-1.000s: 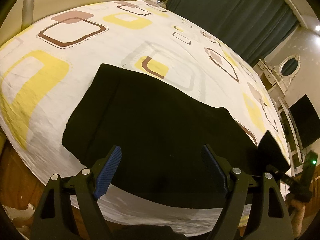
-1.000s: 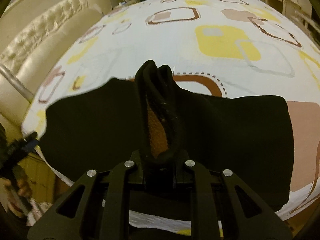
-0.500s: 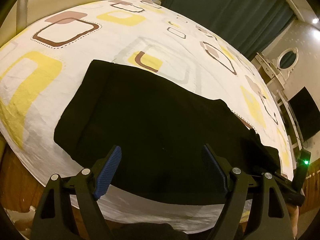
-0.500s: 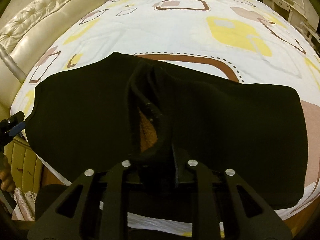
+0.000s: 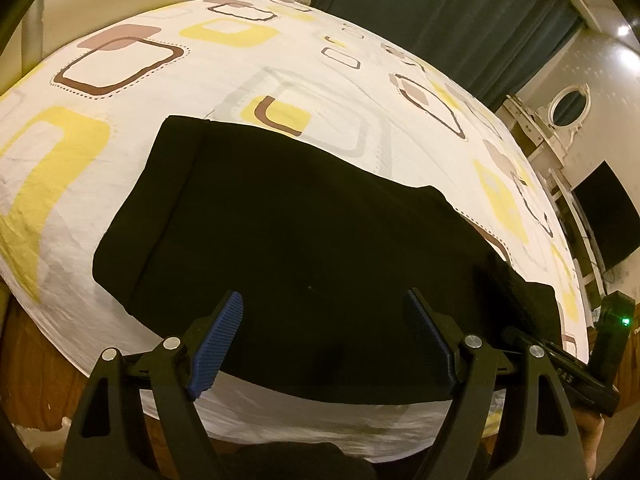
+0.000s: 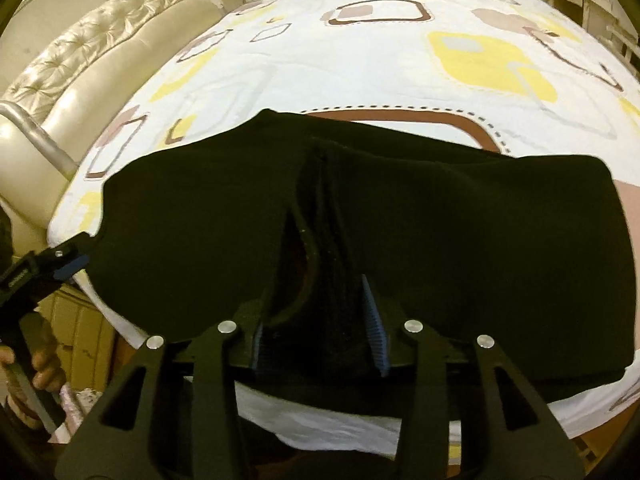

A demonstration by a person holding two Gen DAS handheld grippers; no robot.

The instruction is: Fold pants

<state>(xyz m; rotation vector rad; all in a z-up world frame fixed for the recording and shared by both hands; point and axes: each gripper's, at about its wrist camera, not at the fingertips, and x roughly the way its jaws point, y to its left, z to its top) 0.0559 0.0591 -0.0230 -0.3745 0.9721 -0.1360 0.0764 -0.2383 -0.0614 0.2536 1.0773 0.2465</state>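
Since a second ago the raised fold has sunk flat. The black fabric pants (image 5: pixel 304 240) lie along the patterned bed's (image 5: pixel 120 128) near edge. The right gripper (image 6: pixel 320 320) is opening, a ridge of cloth between its pads; the left gripper (image 5: pixel 324 328) gapes empty. That ridge may snag a pad and undo the fold.

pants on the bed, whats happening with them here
A person with a handheld gripper in each hand is folding black pants on a patterned bed sheet. The pants lie folded into a flat rectangle near the bed's edge. The right gripper is opening, with a bunched ridge of the fabric between its fingers, so it looks to be letting go after laying the fold down. The left gripper hangs wide open above the pants, holding nothing.
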